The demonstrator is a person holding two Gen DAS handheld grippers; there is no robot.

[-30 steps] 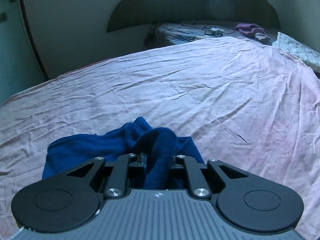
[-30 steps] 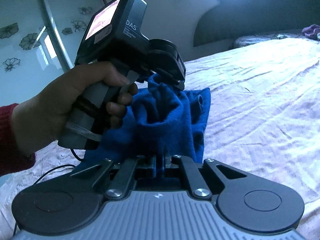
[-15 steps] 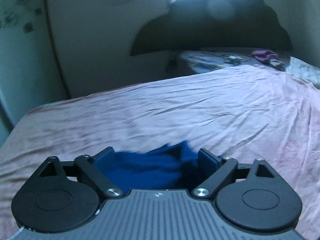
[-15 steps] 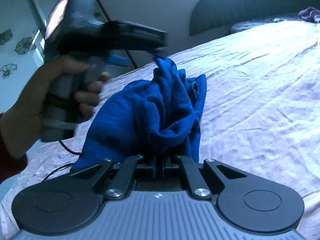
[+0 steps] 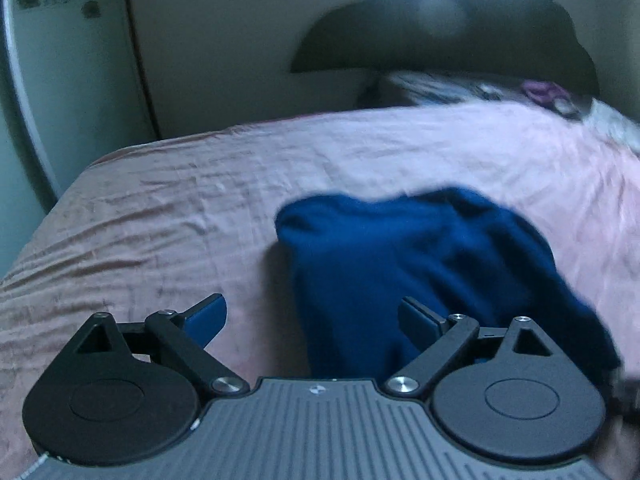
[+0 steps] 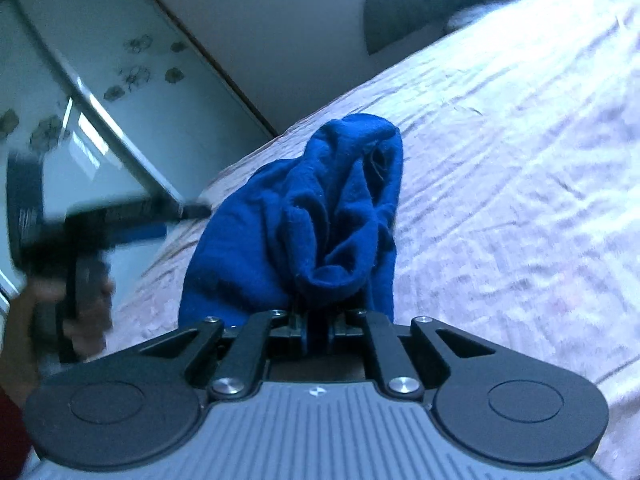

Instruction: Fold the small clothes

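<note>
Your right hand-held gripper [image 6: 316, 338] pinches the blue garment [image 6: 320, 216]; your left hand-held gripper [image 5: 312, 316] stands spread, empty. Regrasp a free edge above the bed [image 5: 160, 208], then pull flat.

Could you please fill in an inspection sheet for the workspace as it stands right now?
Surface: bed sheet, pink, wrinkled.
Job's things: blue garment, bunched, one end lifted.
Clutter: purple cloth at the far end, blurred.
Grippers: left gripper jaws open, holding nothing; right gripper jaws shut on the garment.
Cables: nothing seen.
Surroundings: dark headboard; glass door with flower prints.
</note>
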